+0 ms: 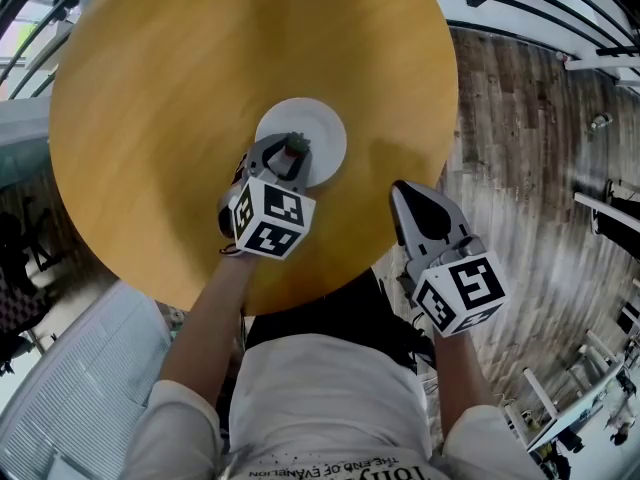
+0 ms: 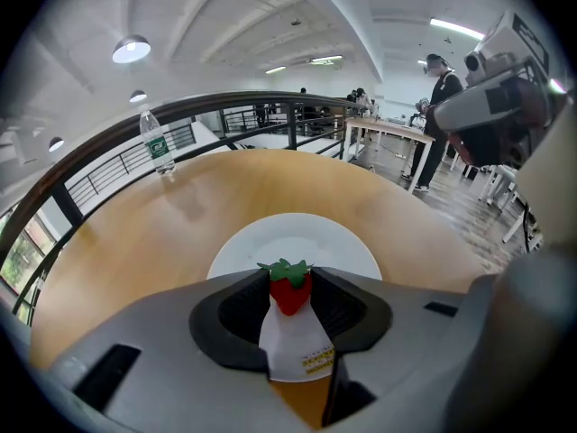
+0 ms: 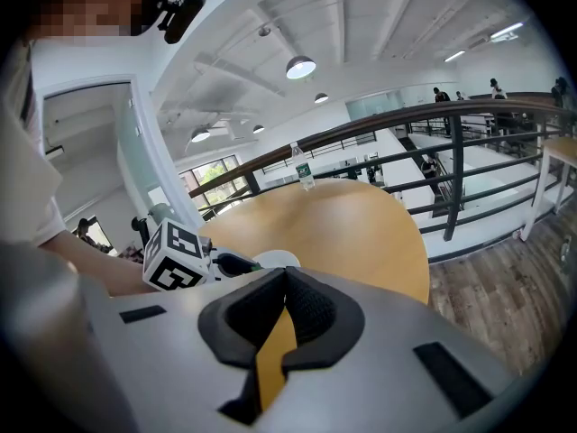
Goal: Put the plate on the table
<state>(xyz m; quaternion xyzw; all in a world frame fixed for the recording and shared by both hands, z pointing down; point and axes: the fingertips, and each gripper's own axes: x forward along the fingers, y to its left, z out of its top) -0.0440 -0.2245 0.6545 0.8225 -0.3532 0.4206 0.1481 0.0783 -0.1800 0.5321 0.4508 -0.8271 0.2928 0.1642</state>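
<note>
- The left gripper [image 2: 290, 280] has its jaws closed on a small red strawberry [image 2: 290, 294] with a green leafy top, pinched at the jaw tips.
- The right gripper [image 3: 287, 272] has its jaws pressed together at the tips, with nothing between them. It hangs at the near right edge of the table [image 1: 180, 78], well apart from the left gripper.
- The white plate [image 1: 325, 128] lies flat on the round wooden table, a little near of the table's middle.
- The left gripper and the strawberry are over the plate's near edge; whether the strawberry touches the plate cannot be told.
- A clear water bottle [image 2: 157, 142] with a green label stands upright at the far left edge of the table.
- A dark railing [image 2: 225, 106] curves behind the table, and on the far right a person [image 2: 442, 88] stands by other tables.
</note>
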